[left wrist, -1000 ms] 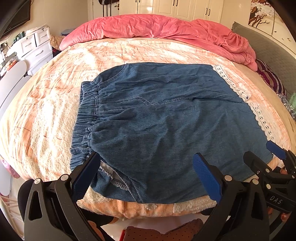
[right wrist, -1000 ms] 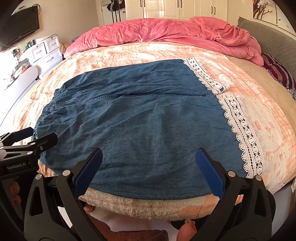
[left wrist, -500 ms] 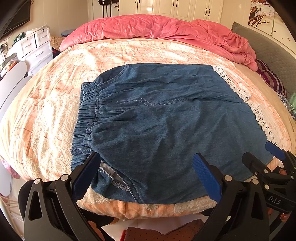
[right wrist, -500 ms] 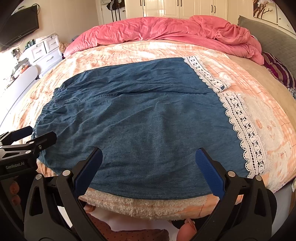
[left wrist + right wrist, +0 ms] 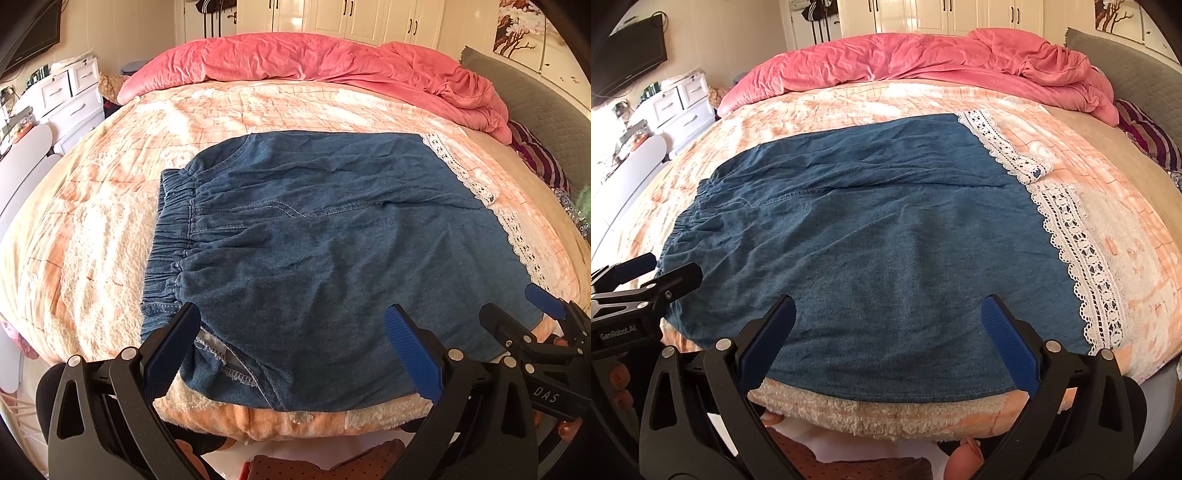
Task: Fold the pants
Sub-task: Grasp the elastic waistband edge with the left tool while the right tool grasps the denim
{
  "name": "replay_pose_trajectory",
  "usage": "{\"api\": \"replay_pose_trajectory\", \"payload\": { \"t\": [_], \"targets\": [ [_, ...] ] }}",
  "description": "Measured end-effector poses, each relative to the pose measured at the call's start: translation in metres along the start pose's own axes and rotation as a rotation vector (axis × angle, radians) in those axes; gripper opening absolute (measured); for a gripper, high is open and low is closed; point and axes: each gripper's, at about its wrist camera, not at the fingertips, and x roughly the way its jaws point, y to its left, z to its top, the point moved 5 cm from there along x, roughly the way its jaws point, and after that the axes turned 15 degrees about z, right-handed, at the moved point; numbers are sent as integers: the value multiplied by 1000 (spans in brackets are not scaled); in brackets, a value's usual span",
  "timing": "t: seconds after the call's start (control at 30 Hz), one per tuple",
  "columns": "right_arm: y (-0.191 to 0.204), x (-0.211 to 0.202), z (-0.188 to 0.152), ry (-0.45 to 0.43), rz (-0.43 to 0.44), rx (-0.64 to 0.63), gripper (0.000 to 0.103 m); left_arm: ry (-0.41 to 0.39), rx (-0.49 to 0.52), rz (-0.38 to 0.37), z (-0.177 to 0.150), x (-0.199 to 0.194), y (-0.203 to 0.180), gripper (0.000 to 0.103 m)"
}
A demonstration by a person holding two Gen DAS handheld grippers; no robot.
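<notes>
Denim pants lie flat on the peach blanket near the bed's front edge, elastic waistband at left, white lace trim at right. Left gripper and right gripper hover at that edge, jaws spread wide, empty. A pink duvet is heaped beyond; white drawers stand left.

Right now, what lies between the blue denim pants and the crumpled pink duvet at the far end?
Only bare peach-and-white fleece blanket separates the denim pants from the pink duvet; both wrist views show it.
</notes>
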Motion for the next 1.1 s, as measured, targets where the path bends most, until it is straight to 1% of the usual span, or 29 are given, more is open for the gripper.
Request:
{"api": "replay_pose_trajectory", "payload": {
  "t": [0.2,0.37,0.43,0.5,0.53,0.6,0.7,0.77,0.8,0.87,0.93,1.03,1.1],
  "targets": [
    [0,11,14,25,40,2,95,-5,-16,-10,10,7,9,99],
    [7,25,43,27,60,-65,95,2,-26,-6,31,24,27,99],
    [13,31,58,25,75,-107,95,3,-40,3,41,33,38,99],
    [21,41,70,41,94,-152,95,5,-52,21,50,43,49,99],
    [26,48,79,59,124,-172,95,7,-54,38,56,50,56,99],
    [34,60,90,79,151,-214,95,14,-52,68,65,63,69,99],
    [46,82,110,105,189,-282,95,63,-45,75,83,92,88,99],
    [50,99,124,124,231,-308,95,55,-39,90,96,106,100,99],
    [52,107,130,129,239,-319,95,59,-37,101,103,114,105,99],
    [54,125,144,148,225,-357,95,75,-35,78,112,128,110,99],
    [56,144,155,187,239,-382,95,101,-24,66,118,147,113,99],
    [59,169,168,219,244,-413,95,84,-6,72,123,158,112,99],
    [62,185,175,244,247,-425,95,74,19,61,125,163,108,99]
  ]
}}
